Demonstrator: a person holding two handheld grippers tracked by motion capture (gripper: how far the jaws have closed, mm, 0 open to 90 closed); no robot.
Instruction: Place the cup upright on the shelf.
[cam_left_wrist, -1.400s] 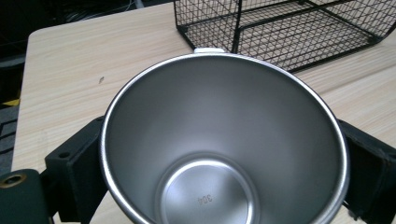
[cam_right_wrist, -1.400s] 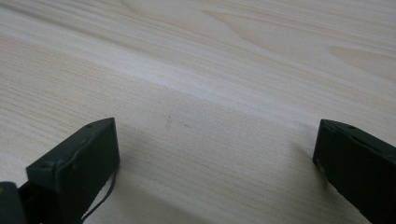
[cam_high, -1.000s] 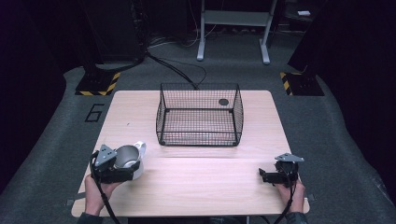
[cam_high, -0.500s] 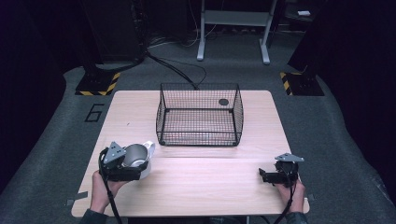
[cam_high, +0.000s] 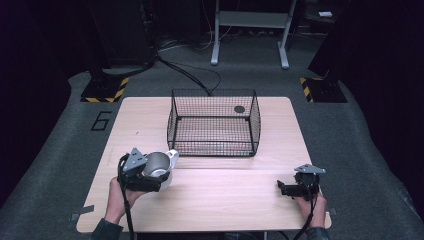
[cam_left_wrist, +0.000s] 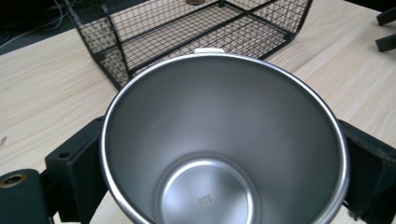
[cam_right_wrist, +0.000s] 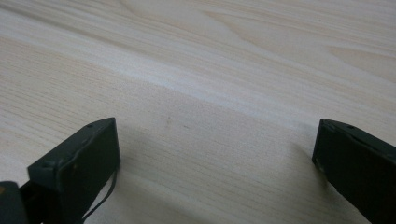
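Note:
A stainless steel cup (cam_high: 158, 163) with a white handle is held above the table's front left, its mouth tipped toward the camera on my left gripper (cam_high: 152, 172). In the left gripper view the cup's empty inside (cam_left_wrist: 224, 140) lies between the two black jaws, and my left gripper (cam_left_wrist: 224, 179) is shut on its sides. A black wire basket (cam_high: 172, 125) stands at mid-table, just beyond the cup; its near corner (cam_left_wrist: 116, 51) is close ahead. My right gripper (cam_high: 283, 188) rests at the front right, open. Its jaws (cam_right_wrist: 217, 163) stand wide apart over bare wood.
A small dark disc (cam_high: 239, 109) lies at the basket's far right. The light wooden table (cam_high: 225, 200) ends just behind both hands. Around it, the dark floor holds cables (cam_high: 190, 75) and a metal stand (cam_high: 250, 30) beyond the far edge.
My left gripper has carried the cup to the right, nearer the basket's front left corner. The right gripper has not moved.

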